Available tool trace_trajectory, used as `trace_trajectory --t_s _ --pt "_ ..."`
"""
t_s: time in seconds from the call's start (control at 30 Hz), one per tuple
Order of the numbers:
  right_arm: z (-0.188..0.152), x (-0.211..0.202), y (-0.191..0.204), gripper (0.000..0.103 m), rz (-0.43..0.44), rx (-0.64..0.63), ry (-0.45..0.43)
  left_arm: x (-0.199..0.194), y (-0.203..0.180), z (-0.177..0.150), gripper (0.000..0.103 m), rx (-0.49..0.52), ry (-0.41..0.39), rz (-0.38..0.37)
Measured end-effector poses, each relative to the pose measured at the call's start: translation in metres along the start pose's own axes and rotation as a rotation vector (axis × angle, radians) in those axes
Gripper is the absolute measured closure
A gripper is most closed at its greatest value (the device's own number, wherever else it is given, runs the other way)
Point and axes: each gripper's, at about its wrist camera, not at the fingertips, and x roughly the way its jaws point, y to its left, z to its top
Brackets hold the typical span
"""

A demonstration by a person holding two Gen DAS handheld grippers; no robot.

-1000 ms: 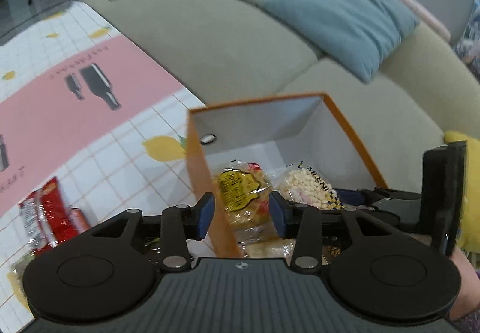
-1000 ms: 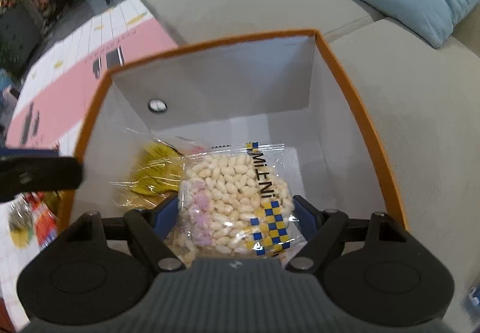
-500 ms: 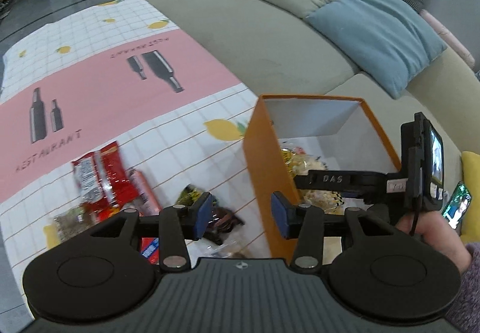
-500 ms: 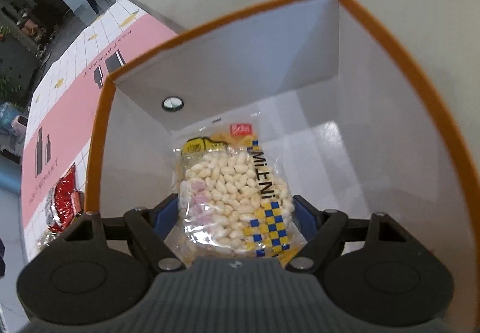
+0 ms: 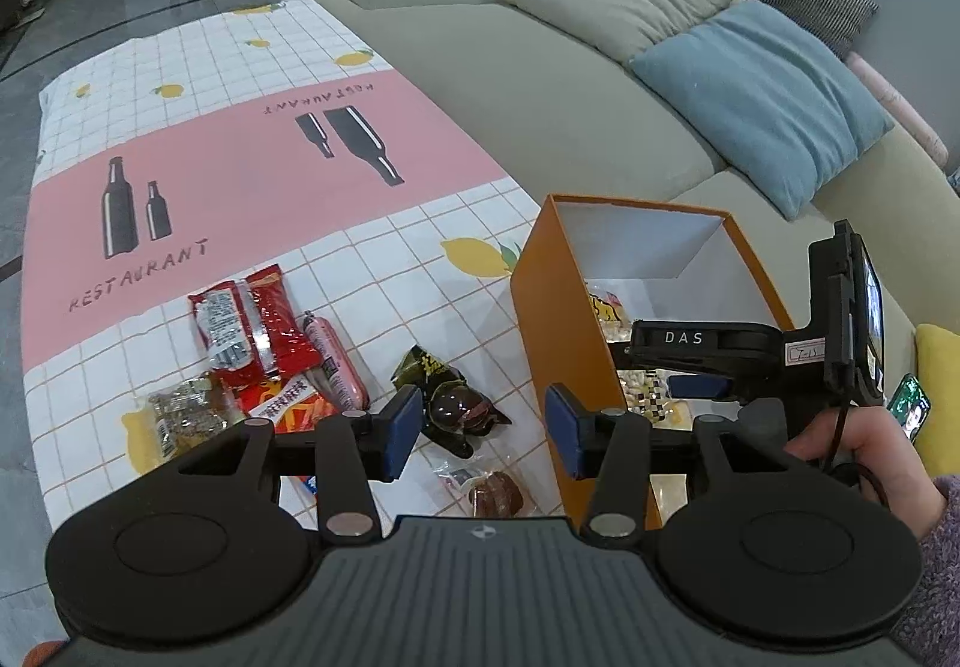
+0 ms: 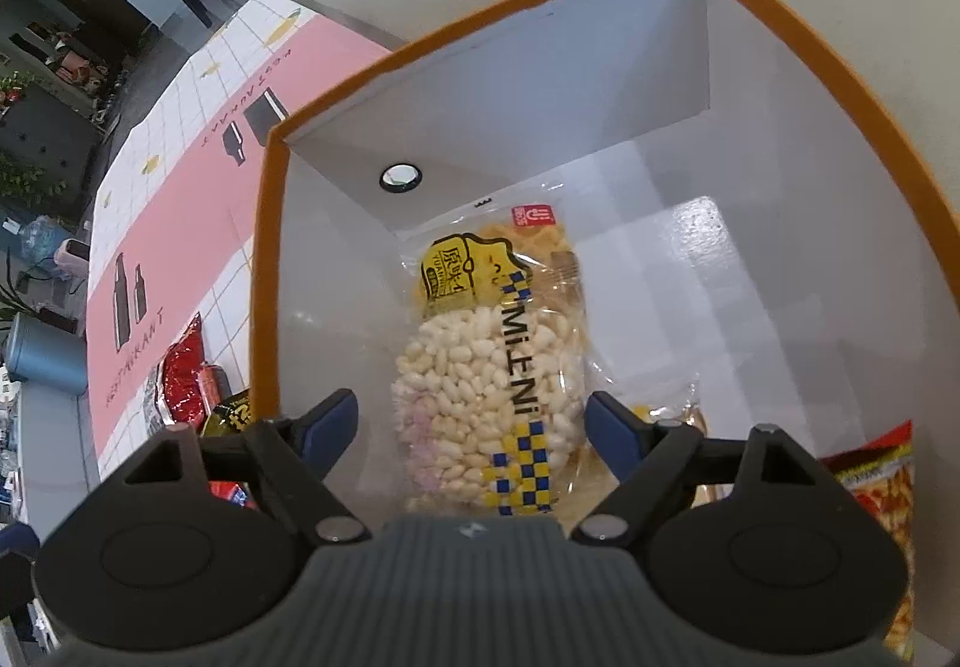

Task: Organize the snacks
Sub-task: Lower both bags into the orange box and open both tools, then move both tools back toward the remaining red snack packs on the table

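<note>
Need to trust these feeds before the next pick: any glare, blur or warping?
Left wrist view: sharp, evenly lit; fisheye bends the couch and tablecloth edges. Right wrist view: sharp; glare on the box floor and puffed-rice bag; box rim bows outward.

Your box (image 6: 690, 138) is clear on its right half. The puffs bag (image 6: 486, 367) fills the left. Snacks (image 5: 270, 361) crowd the table (image 5: 240, 175) beside its wall.

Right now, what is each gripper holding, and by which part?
Nothing. The right gripper stands open around the rice-puff packet in the orange box; the left gripper, just opening, is empty.
</note>
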Motion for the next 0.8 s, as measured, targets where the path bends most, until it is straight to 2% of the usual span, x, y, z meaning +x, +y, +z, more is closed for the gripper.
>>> trace_trajectory --t_s 0.17,0.33,0.6,0.8 --pt "-0.008 -0.02 0.012 0.023 -0.021 -0.029 -0.044 -0.015 0.008 -0.009 0.046 0.003 -0.008 0.019" --pt "-0.03 -0.055 0.034 0.025 -0.063 -0.111 -0.151 -0.034 0.019 -0.019 0.046 0.009 -0.042 0.048" --pt "-0.089 -0.098 0.07 0.03 0.017 -0.255 -0.329 -0.06 0.045 -0.041 0.046 0.026 -0.076 0.064" --pt "-0.134 -0.095 0.102 0.04 0.062 -0.387 -0.375 -0.062 0.063 -0.061 0.046 0.033 -0.075 0.061"
